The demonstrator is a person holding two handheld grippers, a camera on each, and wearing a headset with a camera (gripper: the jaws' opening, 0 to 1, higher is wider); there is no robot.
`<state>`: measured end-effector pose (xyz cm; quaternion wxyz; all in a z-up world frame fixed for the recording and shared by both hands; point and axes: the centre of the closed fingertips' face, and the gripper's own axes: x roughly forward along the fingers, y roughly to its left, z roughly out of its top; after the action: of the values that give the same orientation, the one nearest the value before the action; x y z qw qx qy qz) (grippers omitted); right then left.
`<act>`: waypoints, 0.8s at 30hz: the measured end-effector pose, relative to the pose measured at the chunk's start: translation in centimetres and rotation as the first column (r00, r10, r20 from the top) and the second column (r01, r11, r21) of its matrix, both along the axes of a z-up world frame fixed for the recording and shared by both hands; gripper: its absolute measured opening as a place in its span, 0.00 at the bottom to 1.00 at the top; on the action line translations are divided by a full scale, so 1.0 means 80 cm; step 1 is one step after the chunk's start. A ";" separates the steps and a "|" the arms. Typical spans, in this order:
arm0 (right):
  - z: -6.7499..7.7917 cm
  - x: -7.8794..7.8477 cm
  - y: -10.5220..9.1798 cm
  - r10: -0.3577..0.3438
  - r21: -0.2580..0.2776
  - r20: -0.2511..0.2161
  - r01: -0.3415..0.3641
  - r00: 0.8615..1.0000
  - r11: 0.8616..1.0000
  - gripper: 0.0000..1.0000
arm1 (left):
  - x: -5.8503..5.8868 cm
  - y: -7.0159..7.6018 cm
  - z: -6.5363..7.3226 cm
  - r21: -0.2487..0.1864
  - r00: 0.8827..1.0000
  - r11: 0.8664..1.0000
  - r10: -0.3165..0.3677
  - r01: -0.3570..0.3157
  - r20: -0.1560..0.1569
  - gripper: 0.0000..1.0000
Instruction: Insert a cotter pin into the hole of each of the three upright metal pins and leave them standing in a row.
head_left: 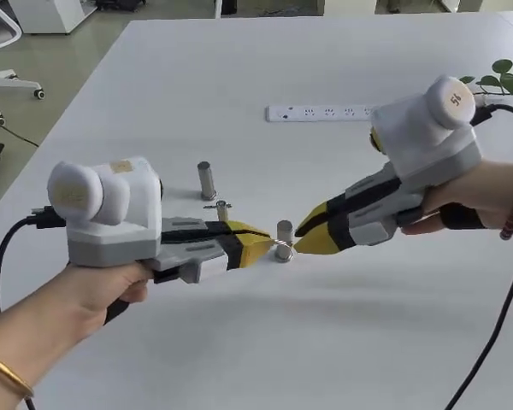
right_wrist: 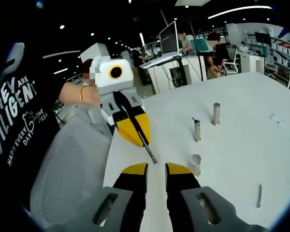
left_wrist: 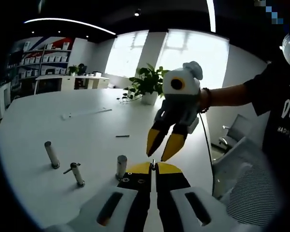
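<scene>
Left gripper [head_left: 268, 243] clamped on a cotter pin [right_wrist: 151, 153], tip just beside near pin [head_left: 284, 232]. Right gripper [head_left: 297, 239] slightly open, empty. Middle pin [head_left: 222, 210] looks pinned; far pin [head_left: 206, 181] bare. Spare cotter [right_wrist: 259, 195] on table [head_left: 239, 85]. Judged: one done, two left.

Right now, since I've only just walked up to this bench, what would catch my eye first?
The yellow-tipped left gripper and right gripper meet tip to tip beside the nearest short upright steel pin, mid-table. The left jaws are shut on a thin dark cotter pin; the right jaws stand open. Behind, the middle steel pin already has one through it.
</scene>
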<state>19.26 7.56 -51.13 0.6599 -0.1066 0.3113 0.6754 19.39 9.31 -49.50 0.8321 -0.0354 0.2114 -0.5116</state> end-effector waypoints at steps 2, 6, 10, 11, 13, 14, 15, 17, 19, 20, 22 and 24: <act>-0.002 -0.005 -0.002 0.021 -0.004 -0.003 -0.021 1.000 1.000 0.09 | -0.002 0.000 -0.001 0.002 1.000 1.000 -0.012 0.012 0.002 0.00; 0.000 -0.018 -0.002 0.052 0.016 -0.046 -0.051 0.998 0.999 0.09 | -0.009 -0.001 0.000 -0.022 0.999 0.999 -0.034 0.034 -0.005 0.00; 0.000 -0.025 -0.003 0.070 0.027 -0.070 -0.068 0.995 0.997 0.09 | -0.018 -0.005 0.001 -0.031 0.998 0.997 -0.067 0.067 -0.011 0.00; 0.000 -0.028 -0.003 0.075 0.033 -0.079 -0.073 0.994 0.997 0.09 | -0.021 -0.007 0.002 -0.037 0.997 0.996 -0.079 0.079 -0.012 0.00; 0.001 -0.031 -0.002 0.085 0.040 -0.090 -0.081 0.992 0.996 0.09 | -0.025 -0.009 0.004 -0.051 0.996 0.995 -0.089 0.089 -0.016 0.00; 0.001 -0.033 -0.002 0.093 0.041 -0.088 -0.090 0.992 0.995 0.09 | -0.026 -0.010 0.005 -0.057 0.995 0.994 -0.094 0.093 -0.016 0.00; 0.001 -0.035 -0.002 0.101 0.043 -0.090 -0.098 0.991 0.994 0.09 | -0.028 -0.011 0.006 -0.065 0.995 0.993 -0.097 0.096 -0.019 0.00; 0.004 -0.040 -0.001 0.117 0.054 -0.099 -0.112 0.988 0.992 0.09 | -0.028 -0.011 0.007 -0.069 0.995 0.993 -0.097 0.095 -0.020 0.00; 0.007 -0.045 0.000 0.132 0.066 -0.108 -0.125 0.985 0.990 0.09 | -0.032 -0.012 0.009 -0.074 0.994 0.991 -0.109 0.108 -0.018 0.00; 0.008 -0.047 0.001 0.138 0.068 -0.106 -0.131 0.985 0.989 0.09 | -0.033 -0.013 0.010 -0.077 0.993 0.991 -0.113 0.112 -0.017 0.00; 0.008 -0.049 0.001 0.149 0.067 -0.105 -0.143 0.983 0.987 0.08 | -0.035 -0.014 0.012 -0.081 0.992 0.989 -0.125 0.123 -0.013 0.00; 0.009 -0.051 0.002 0.157 0.071 -0.110 -0.150 0.981 0.986 0.08 | -0.038 -0.016 0.013 -0.085 0.991 0.987 -0.134 0.133 -0.013 0.00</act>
<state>15.14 7.69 -50.41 0.5899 -0.0705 0.3185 0.7386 16.37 8.02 -48.44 0.7917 -0.0610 0.1992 -0.5742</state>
